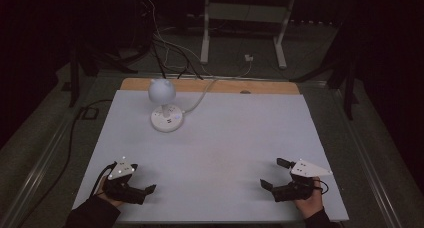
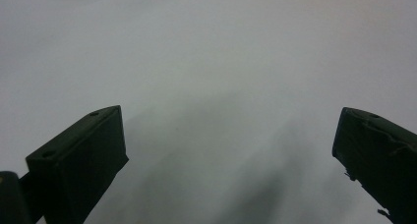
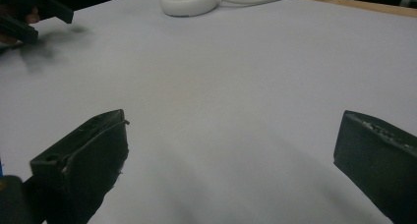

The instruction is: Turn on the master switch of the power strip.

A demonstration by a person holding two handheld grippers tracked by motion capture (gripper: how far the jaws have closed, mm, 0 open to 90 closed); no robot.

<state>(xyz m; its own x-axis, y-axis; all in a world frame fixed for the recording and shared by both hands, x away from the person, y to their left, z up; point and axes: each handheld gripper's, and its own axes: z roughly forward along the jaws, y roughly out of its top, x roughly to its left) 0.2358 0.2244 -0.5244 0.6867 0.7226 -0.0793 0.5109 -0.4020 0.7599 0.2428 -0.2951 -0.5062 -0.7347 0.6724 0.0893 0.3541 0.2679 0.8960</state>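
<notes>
A white desk lamp stands at the far left of the white table [image 1: 225, 138], with a ball-shaped head [image 1: 162, 90] over a round base [image 1: 167, 119]. In the right gripper view the base [image 3: 190, 0] is far ahead. My left gripper [image 1: 144, 182] rests at the near left corner, held by a hand. Its black jaws stand wide apart over bare table, with nothing between them [image 2: 228, 130]. My right gripper [image 1: 273, 174] sits at the near right, also open and empty [image 3: 231, 135], and it faces the left gripper [image 3: 37, 13].
A white cable [image 1: 202, 95] runs from the lamp base over the table's far wooden edge [image 1: 210, 85] to the floor. Behind the table are loose cables and a white metal stand [image 1: 242, 25]. Dark floor surrounds the table.
</notes>
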